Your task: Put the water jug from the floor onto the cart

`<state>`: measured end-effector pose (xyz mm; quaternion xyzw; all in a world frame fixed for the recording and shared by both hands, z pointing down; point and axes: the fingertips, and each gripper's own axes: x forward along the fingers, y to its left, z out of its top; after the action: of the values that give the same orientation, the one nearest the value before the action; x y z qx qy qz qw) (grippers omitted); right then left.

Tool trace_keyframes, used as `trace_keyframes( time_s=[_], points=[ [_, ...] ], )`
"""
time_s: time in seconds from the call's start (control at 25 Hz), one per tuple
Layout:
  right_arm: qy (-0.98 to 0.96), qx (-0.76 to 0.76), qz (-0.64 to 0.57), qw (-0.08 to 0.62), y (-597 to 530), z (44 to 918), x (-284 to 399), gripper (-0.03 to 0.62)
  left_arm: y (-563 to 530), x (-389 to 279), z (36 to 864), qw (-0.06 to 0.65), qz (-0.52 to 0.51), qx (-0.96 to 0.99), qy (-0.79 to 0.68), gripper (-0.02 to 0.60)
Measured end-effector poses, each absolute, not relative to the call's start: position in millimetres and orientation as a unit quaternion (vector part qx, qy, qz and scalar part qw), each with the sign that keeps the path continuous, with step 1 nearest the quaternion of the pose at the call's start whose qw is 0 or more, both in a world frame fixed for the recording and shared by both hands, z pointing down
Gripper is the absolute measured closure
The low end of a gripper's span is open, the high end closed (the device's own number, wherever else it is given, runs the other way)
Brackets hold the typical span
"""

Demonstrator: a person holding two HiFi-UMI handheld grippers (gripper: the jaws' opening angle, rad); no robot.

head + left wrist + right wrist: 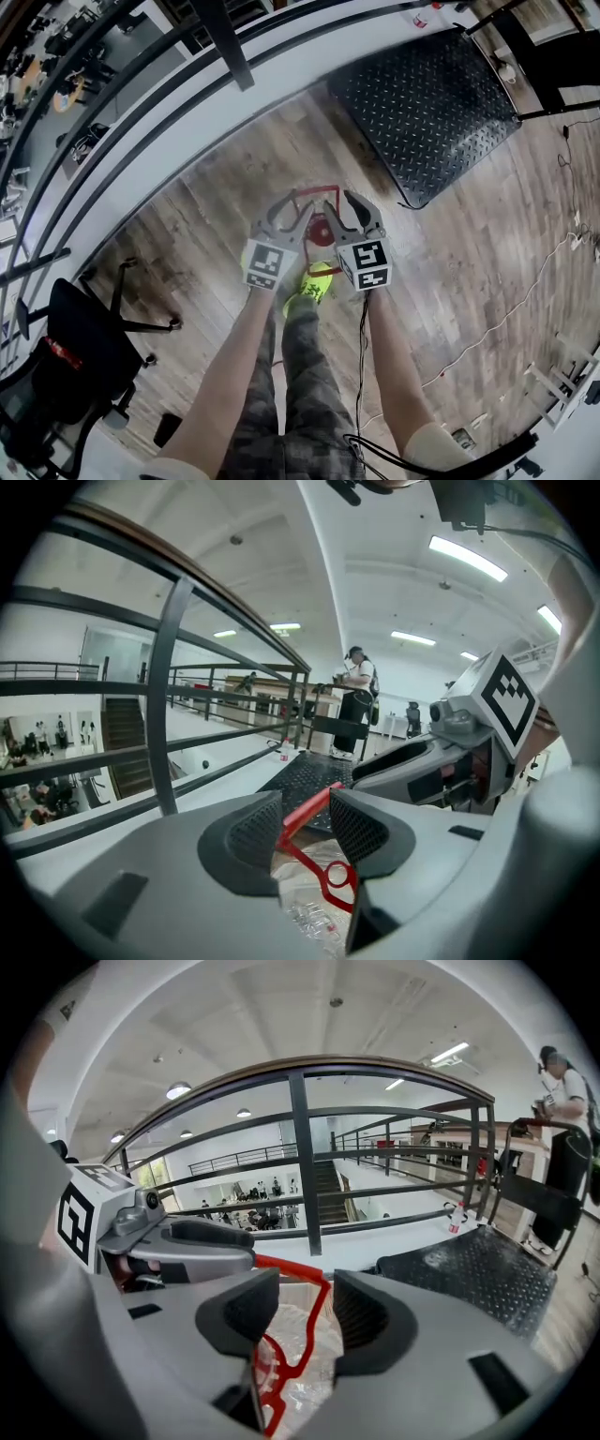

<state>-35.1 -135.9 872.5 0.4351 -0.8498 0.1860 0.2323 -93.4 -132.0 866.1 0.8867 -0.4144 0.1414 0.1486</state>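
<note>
Wooden floor, bounded by a dark metal railing along the upper left of the head view. Cart: black chequer-plate deck at upper right, well apart from the jug. 1 black office chair at the left edge.

Water jug: clear body, red cap, down on the floor just ahead of the person's yellow-green shoe; not on the cart.

Both grippers sit side by side over the jug.
- Left gripper: jaws apart, the red handle running between them, not clamped.
- Right gripper: jaws apart, the same handle between them, pads clear of it.
</note>
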Motion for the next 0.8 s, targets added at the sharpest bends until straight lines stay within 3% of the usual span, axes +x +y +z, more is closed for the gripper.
trace_keyframes(
  time_s=[0.8],
  points=[
    [-0.839,0.431,0.242,0.225,-154,912,-37,0.45,-140,-95,909,0.197,0.146,0.876,-0.415,0.442]
  ],
)
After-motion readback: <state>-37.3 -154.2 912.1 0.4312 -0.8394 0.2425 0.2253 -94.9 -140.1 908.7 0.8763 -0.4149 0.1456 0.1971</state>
